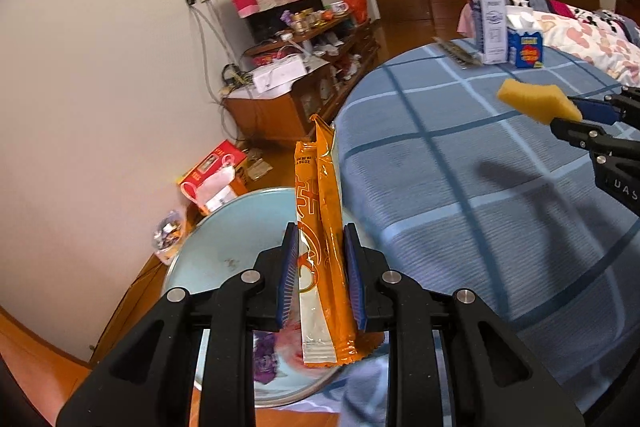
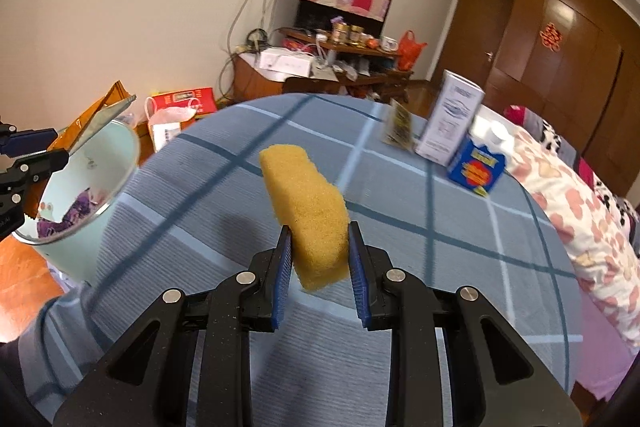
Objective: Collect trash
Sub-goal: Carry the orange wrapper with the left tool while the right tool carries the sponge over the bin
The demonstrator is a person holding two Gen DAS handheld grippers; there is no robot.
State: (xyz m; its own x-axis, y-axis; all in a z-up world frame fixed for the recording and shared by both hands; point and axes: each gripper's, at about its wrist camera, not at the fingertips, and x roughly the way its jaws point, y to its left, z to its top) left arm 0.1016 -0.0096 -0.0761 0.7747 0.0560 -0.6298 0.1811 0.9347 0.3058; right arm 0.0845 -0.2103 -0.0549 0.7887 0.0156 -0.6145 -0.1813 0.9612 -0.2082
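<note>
Left gripper [image 1: 322,275] pinches a long orange snack wrapper [image 1: 320,211] between its blue pads, the wrapper standing upright with its crimped lower end hanging below the fingers and its torn top rising above them. Directly beneath and behind it sits a pale blue trash bin [image 1: 208,247] with a shiny metal rim, standing on the wooden floor beside the counter; purple and red scraps lie at its bottom. Right gripper [image 2: 318,267] is clamped on a yellow sponge [image 2: 308,203], which sticks forward and upward out of the jaws, held in the air above the blue plaid cloth covering the round counter [image 2: 400,247]. From the left wrist view that same sponge [image 1: 538,101] shows at the right edge, over the counter [image 1: 440,187] and well apart from the bin. At the counter's far side stand a tall white carton [image 2: 448,119] and, just beside it, a smaller blue box [image 2: 476,167], with a dark flat packet [image 2: 400,127] near them. Beyond lies a bed with a floral quilt [image 2: 580,207], and against the wall a cluttered wooden cabinet [image 2: 320,67]
</note>
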